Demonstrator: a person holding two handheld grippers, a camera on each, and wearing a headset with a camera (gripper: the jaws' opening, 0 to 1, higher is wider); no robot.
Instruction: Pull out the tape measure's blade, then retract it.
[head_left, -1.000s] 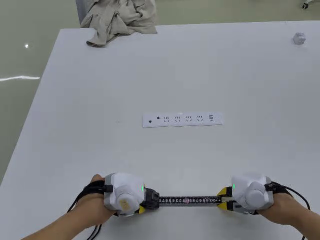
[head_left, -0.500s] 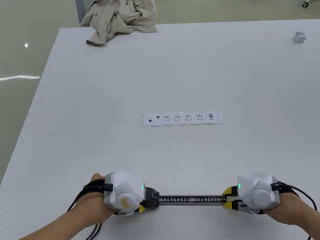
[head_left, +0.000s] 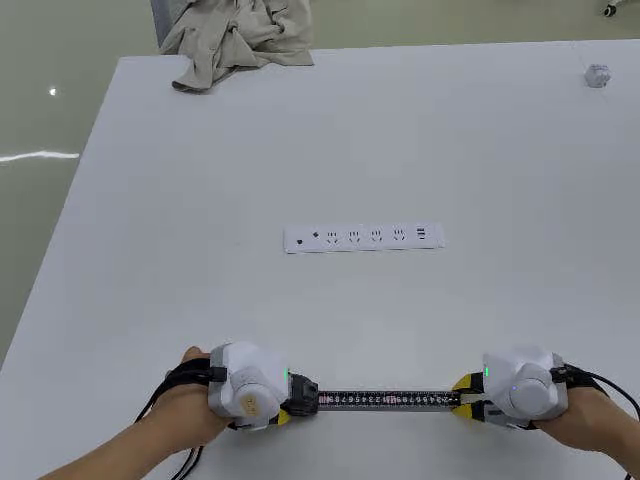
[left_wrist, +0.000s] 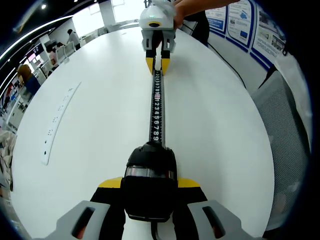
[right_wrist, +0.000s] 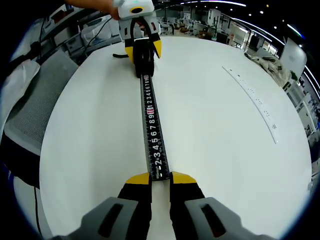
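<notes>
At the near edge of the white table (head_left: 450, 150), the left gripper (head_left: 290, 398) holds the black tape measure case (left_wrist: 150, 172). Its yellow-tipped fingers (left_wrist: 111, 183) are closed onto the two sides of the case, which sits at the near left. From the case the narrow blade (head_left: 385, 400), black with white numbers, is pulled out to the right. It runs straight and low over the table to the right gripper (head_left: 462, 397) at the near right. The fingers (right_wrist: 137, 179) of the right gripper are almost together, with only a thin gap, and they pinch the free end of the blade between their yellow tips. In the right gripper view the numbers begin at the fingertips and grow toward the case. Farther away, about in the middle of the table, a long white power strip (head_left: 362, 238) lies parallel to the blade and well apart from it. A crumpled beige cloth (head_left: 235, 40) lies at the far left edge, and a small pale crumpled object (head_left: 597, 75) sits near the far right corner.
</notes>
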